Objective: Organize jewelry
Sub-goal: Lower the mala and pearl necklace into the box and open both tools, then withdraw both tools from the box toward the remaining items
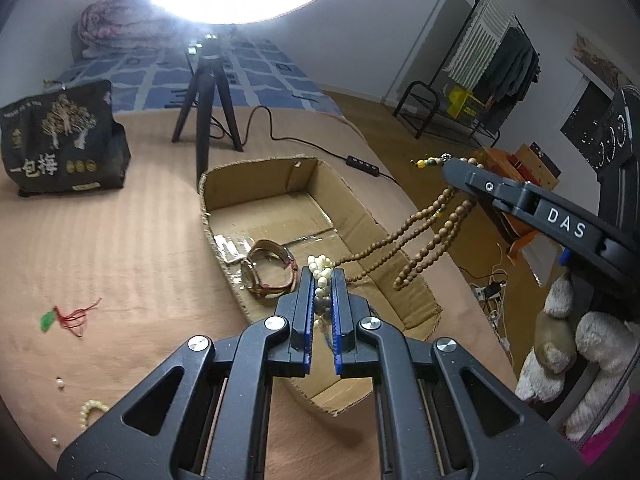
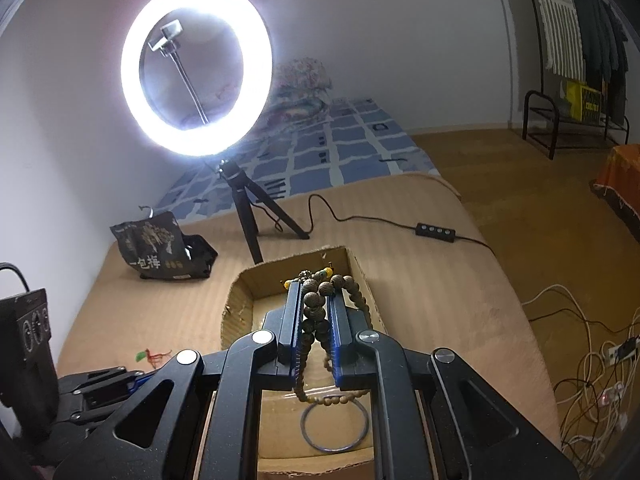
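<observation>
While each tool clamps one strand, left tool [image 1: 323,276] white beads [image 1: 320,270], right tool [image 2: 316,300] brown beads [image 2: 314,300], one box [image 1: 360,208].

A ring light [image 2: 196,66] on a small tripod [image 2: 256,216] is the main light source, burnt out to pure white in both views and spreading a hazy glare over the wall [image 2: 360,20] behind it. The rest of the room is dim and warm-toned, with soft shadows inside the cardboard box [image 1: 280,200]. Both pictures bow strongly toward black rounded corners, and near parts look slightly soft.
</observation>
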The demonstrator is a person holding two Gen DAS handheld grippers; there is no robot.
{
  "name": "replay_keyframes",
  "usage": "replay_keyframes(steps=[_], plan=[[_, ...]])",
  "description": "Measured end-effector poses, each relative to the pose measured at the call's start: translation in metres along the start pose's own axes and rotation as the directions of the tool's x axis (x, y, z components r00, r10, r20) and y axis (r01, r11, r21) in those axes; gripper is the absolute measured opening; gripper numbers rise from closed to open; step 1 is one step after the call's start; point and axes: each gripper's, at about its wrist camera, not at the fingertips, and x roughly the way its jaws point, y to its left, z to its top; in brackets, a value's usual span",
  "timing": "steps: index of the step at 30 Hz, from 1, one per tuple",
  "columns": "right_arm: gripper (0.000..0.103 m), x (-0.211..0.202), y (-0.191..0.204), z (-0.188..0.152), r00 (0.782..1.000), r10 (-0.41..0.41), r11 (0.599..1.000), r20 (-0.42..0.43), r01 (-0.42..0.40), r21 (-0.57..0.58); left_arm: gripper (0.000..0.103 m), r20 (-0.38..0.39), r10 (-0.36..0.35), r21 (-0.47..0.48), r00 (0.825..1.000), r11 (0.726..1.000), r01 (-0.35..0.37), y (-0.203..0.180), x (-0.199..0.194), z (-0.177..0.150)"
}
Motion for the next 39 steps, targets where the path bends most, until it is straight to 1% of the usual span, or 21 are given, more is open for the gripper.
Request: replay_keyframes(steps=[7,11,12,13,14,15,16,17,19,23,27,39], plan=[[0.01,0.01,-0.002,-0.005,0.999,-0.001,1.0,-0.036,0.001,-0.004,0.005,-0.043,-0.014,-0.013,0.999,1.0,0.013,0.003,0.021,0.0],[0.01,0.013,-0.002,-0.007,0.999,-0.005,1.0,-0.051,0.004,-0.01,0.005,-0.052,-0.002,0.016,0.999,1.0,0.003,-0.002,0.023,-0.001],[0.01,0.014,-0.002,-0.008,0.998,-0.004,1.0,-0.055,0.004,-0.008,0.008,-0.055,-0.001,0.021,0.999,1.0,0.002,-0.003,0.024,-0.001],[0.01,0.014,-0.002,-0.008,0.998,-0.006,1.0,-0.059,0.006,-0.008,0.015,-0.056,0.002,0.027,0.998,1.0,0.0,-0.004,0.024,-0.002],[0.012,0.014,-0.002,-0.007,0.998,-0.012,1.0,-0.063,0.011,-0.007,0.019,-0.055,0.006,0.029,0.998,1.0,-0.004,-0.004,0.023,-0.002],[0.015,0.015,-0.002,-0.007,0.998,-0.018,1.0,-0.066,0.017,-0.007,0.027,-0.052,0.012,0.031,0.999,0.999,-0.01,-0.005,0.022,-0.003],[0.023,0.014,-0.002,-0.007,0.997,-0.026,1.0,-0.067,0.026,-0.006,0.029,-0.049,0.016,0.032,0.999,0.999,-0.015,-0.004,0.022,-0.003],[0.036,0.014,-0.001,-0.007,0.997,-0.033,0.999,-0.067,0.032,-0.006,0.03,-0.048,0.021,0.032,0.999,0.999,-0.02,-0.004,0.021,-0.003],[0.052,0.011,0.0,-0.007,0.997,-0.048,0.999,-0.057,0.048,-0.009,0.029,-0.05,0.026,0.029,0.998,0.999,-0.025,-0.003,0.021,-0.003],[0.052,0.003,0.001,-0.004,0.998,-0.05,0.999,-0.034,0.05,-0.008,0.03,-0.044,0.039,0.035,0.998,0.999,-0.037,-0.001,0.016,-0.003],[0.052,-0.003,0.002,-0.003,0.998,-0.049,0.999,-0.03,0.049,-0.006,0.03,-0.037,0.049,0.044,0.998,0.998,-0.047,-0.001,0.009,-0.004],[0.052,-0.029,0.011,-0.001,0.999,-0.052,0.998,-0.002,0.052,-0.03,0.03,0.007,0.078,0.06,0.997,0.995,-0.078,0.006,-0.03,-0.003]])
